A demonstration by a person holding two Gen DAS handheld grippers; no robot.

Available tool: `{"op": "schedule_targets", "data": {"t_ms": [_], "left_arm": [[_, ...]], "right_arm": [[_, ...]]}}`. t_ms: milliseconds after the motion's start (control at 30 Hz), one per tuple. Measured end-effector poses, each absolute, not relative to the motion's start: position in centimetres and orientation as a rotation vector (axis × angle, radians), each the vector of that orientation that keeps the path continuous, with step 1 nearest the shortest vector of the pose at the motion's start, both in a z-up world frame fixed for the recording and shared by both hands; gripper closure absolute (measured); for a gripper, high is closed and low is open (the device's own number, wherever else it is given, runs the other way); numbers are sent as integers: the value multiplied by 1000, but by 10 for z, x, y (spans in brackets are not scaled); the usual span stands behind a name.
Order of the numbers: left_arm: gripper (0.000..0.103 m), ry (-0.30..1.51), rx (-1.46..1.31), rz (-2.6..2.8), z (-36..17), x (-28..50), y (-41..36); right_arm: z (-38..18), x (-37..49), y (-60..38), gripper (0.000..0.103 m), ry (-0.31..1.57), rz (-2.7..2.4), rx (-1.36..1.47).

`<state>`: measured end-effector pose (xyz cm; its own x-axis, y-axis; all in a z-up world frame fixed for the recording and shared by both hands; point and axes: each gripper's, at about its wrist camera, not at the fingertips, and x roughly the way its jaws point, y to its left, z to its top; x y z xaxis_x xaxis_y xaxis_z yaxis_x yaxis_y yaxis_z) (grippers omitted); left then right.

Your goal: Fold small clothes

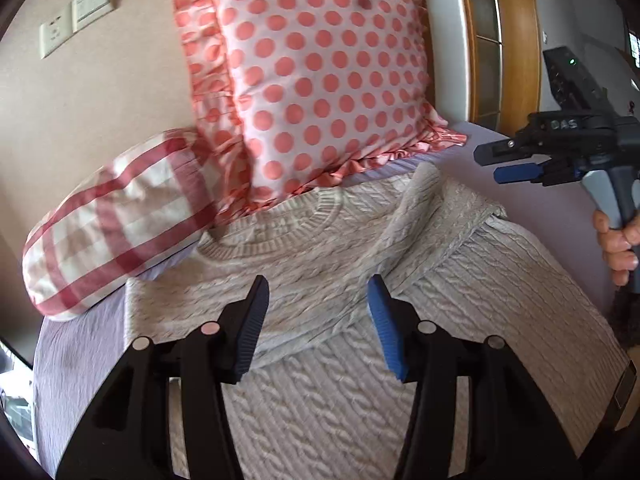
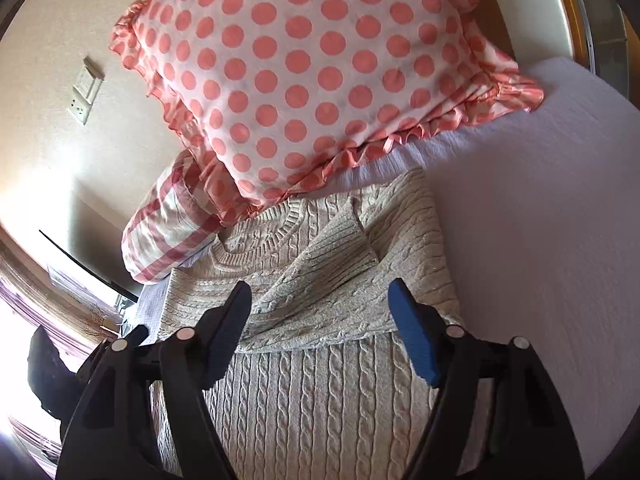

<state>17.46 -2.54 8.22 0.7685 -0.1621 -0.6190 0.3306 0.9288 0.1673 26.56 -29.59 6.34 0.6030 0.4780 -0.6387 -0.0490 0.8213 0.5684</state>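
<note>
Bed [image 2: 540,184] carries one sweater [image 2: 320,392], laid flat with its collar towards the two pillows: one spotted pillow [image 2: 312,80] and one checked pillow [image 2: 168,232]. Sleeves appear already folded across the chest, one sleeve [image 2: 320,264] lying diagonally on top; in my judgement you are roughly midway, with the body still to be doubled over. Your left gripper [image 1: 316,320] hovers above the chest, jaws spread, holding nothing. Your right gripper [image 2: 320,332] stands likewise above the folded sleeves, jaws apart and empty. Wall shows two switch plates [image 1: 76,16]. Count: one garment, two pillows, two grippers.
</note>
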Motion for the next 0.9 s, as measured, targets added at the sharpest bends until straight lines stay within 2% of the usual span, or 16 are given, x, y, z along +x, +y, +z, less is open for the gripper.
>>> {"op": "schedule_targets", "data": {"t_ms": [100, 200, 333, 367, 400, 467, 500, 633, 733, 867, 900], "left_arm": [[44, 668, 240, -211, 82, 154, 9], [42, 702, 209, -173, 79, 139, 36], [38, 719, 184, -142, 73, 126, 58], [37, 720, 180, -138, 72, 125, 60], [37, 721, 175, -138, 70, 126, 61], [36, 728, 162, -143, 68, 129, 61], [36, 730, 155, -149, 67, 131, 60], [35, 721, 123, -156, 70, 129, 66], [33, 714, 87, -132, 73, 120, 80], [32, 729, -16, -106, 73, 102, 111], [32, 738, -50, -104, 72, 96, 120]], "right_arm": [[45, 289, -289, 46, 944, 310, 574], [41, 307, -279, 47, 939, 271, 454], [18, 326, -280, 49, 1016, 257, 461], [11, 329, -280, 58, 1031, 252, 463], [10, 329, -279, 72, 1016, 243, 447], [10, 329, -277, 86, 1002, 248, 419], [12, 327, -279, 90, 992, 252, 427], [42, 305, -293, 96, 888, 284, 492], [62, 275, -302, 96, 821, 291, 503], [47, 251, -298, 95, 922, 226, 427], [45, 243, -299, 92, 940, 217, 430]]}}
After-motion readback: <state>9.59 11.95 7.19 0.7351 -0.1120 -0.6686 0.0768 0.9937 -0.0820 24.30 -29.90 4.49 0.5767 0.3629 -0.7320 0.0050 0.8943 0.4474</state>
